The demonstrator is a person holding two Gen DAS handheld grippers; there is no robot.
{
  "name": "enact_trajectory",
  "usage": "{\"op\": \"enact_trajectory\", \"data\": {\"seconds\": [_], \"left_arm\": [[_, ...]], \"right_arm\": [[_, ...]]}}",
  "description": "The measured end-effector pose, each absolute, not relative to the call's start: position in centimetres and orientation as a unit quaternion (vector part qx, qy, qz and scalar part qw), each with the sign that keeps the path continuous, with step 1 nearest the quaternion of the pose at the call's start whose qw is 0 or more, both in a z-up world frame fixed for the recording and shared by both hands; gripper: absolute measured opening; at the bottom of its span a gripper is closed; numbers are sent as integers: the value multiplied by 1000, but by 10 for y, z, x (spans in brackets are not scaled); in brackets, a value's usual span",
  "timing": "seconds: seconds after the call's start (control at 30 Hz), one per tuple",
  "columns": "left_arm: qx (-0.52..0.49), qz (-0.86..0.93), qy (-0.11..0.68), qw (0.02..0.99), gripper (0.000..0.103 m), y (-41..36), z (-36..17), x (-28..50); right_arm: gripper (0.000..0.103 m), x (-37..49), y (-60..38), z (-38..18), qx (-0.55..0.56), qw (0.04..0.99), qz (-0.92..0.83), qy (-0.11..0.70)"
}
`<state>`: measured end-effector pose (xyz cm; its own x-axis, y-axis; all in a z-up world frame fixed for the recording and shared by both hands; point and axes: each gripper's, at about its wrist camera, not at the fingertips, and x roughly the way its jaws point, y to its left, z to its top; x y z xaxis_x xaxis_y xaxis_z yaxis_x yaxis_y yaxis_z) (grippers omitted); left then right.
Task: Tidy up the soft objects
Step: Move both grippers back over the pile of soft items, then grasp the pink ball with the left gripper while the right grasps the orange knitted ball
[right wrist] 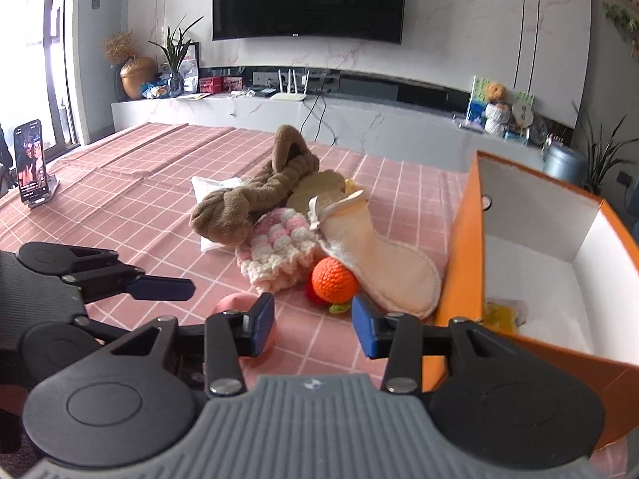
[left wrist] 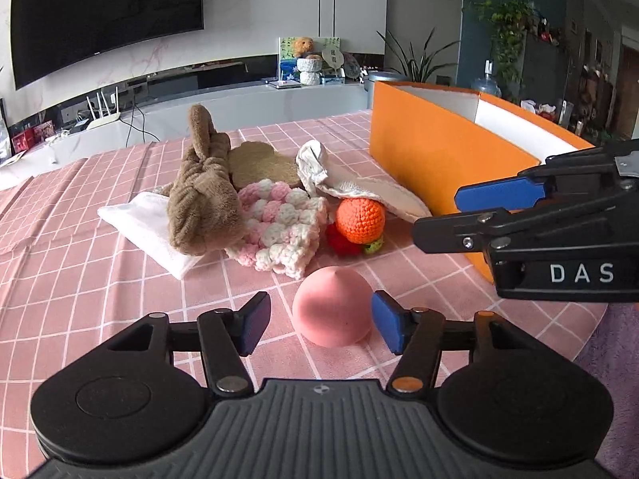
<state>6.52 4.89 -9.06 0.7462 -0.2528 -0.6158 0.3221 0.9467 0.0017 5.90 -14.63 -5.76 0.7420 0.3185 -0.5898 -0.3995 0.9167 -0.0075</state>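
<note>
- Nearest the left wrist camera, the left tool sits low over the worktop with its jaws apart around the pink sponge; the right pad looks to be touching it, the left pad stands clear, so nothing is gripped yet.
- The right tool hangs with its jaws part-open and empty, above bare cloth; the orange ball lies just past it at 12 o'clock.
- Pile, seen from the left wrist: pink-white knit at 11 o'clock of the sponge, brown plush further toward 10, white cloth under the plush, cream mitt at 1 o'clock, tan pad behind.
- The orange box stands at 3 o'clock of the pile, open-topped; one yellowish item lies inside, too blurred to name.
- Progress, as I judge it: early. One item looks boxed; the sponge, ball, knit, plush, mitt, pad and cloth remain outside.
- A red piece beside the ball is also loose.
</note>
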Motion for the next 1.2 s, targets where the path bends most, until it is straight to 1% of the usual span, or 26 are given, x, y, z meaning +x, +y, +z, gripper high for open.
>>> {"op": "enact_trajectory", "data": {"seconds": [0.2,0.27,0.3,0.37,0.4,0.47,0.63,0.87,0.97,1.1,1.2], "left_arm": [[93,-158,326,927,70,35,-102,75],[81,-164,334,925,69,34,-104,80],[73,-166,335,925,63,35,-104,82],[65,-173,333,925,57,37,-103,84],[68,-173,331,925,55,37,-103,84],[82,-151,328,929,53,37,-100,83],[45,-121,341,931,53,60,-90,88],[28,-87,354,931,54,74,-87,100],[23,-83,357,930,54,78,-87,103],[12,-85,363,928,54,80,-89,106],[11,-83,367,926,54,81,-89,106]], "right_arm": [[43,72,-142,-68,-56,923,198,325],[43,77,-140,-70,-56,921,199,329],[43,80,-139,-71,-54,921,199,331],[43,86,-139,-73,-49,919,197,337],[43,89,-138,-74,-45,919,195,341],[43,97,-137,-77,-38,917,191,349],[43,115,-132,-86,-31,913,170,368],[43,141,-124,-103,-29,910,130,392],[46,148,-123,-105,-29,914,117,387],[53,155,-119,-105,-30,919,113,376],[53,158,-117,-104,-33,922,114,369]]}}
